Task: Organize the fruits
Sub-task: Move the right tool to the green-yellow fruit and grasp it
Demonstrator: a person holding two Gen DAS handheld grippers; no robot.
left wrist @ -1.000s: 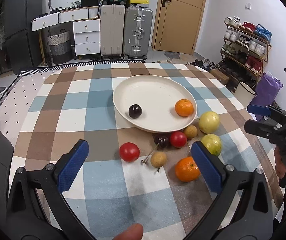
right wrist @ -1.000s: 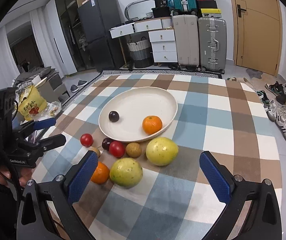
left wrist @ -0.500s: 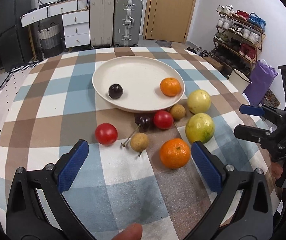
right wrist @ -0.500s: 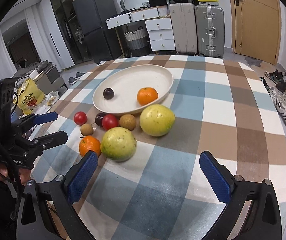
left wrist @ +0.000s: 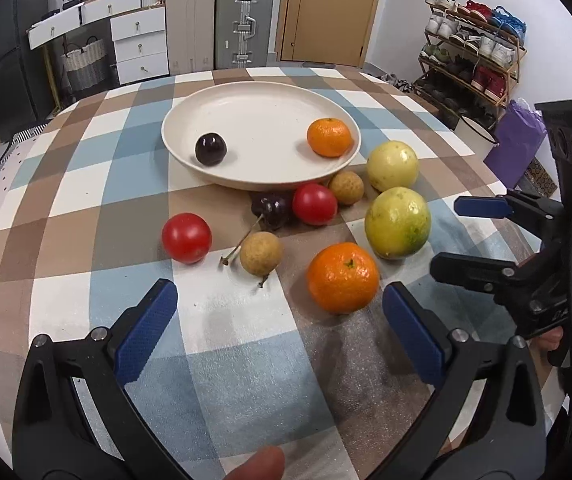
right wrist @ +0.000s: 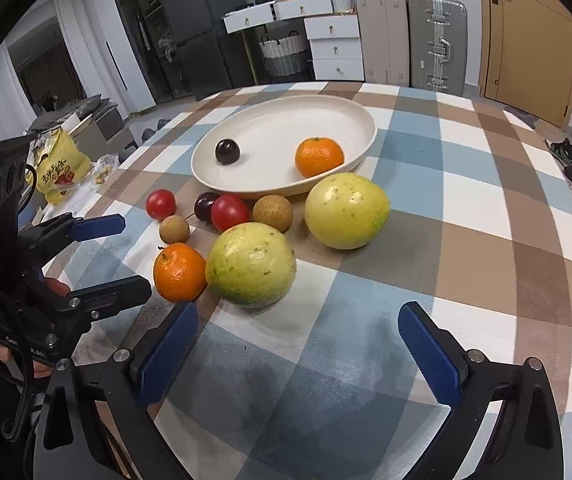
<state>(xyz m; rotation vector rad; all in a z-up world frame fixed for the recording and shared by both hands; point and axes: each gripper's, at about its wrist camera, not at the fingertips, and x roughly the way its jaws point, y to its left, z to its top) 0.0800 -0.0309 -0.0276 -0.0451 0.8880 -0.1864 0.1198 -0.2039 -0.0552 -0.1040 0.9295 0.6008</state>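
— Fingers first: what are they doing?

— The left gripper (left wrist: 280, 330) has its blue pads wide apart and holds nothing. The right gripper (right wrist: 306, 346) is wide apart and empty too. Both hang over the near edge of the table (left wrist: 66, 184).

— What is closest to them?

— A loose orange (left wrist: 343, 278) sits just past the left gripper. A green-yellow guava (right wrist: 251, 264) sits just past the right one, touching that orange.

— And farther out?

— A yellow guava (right wrist: 346, 211), two longans (left wrist: 261, 253) (left wrist: 346, 187), two cherry tomatoes (left wrist: 186, 237) (left wrist: 314, 204) and a dark cherry with a stem (left wrist: 271, 207). They lie on the checked cloth beside the near rim of the plate (left wrist: 262, 92).

— Is anything in the plate?

— Yes, a dark plum (left wrist: 210, 149) and another orange, the plated orange (left wrist: 329, 137). The plate sits around the middle of the table.

— So how far along is it?

— I think it has only just begun. Two fruits are in, eight are left outside.
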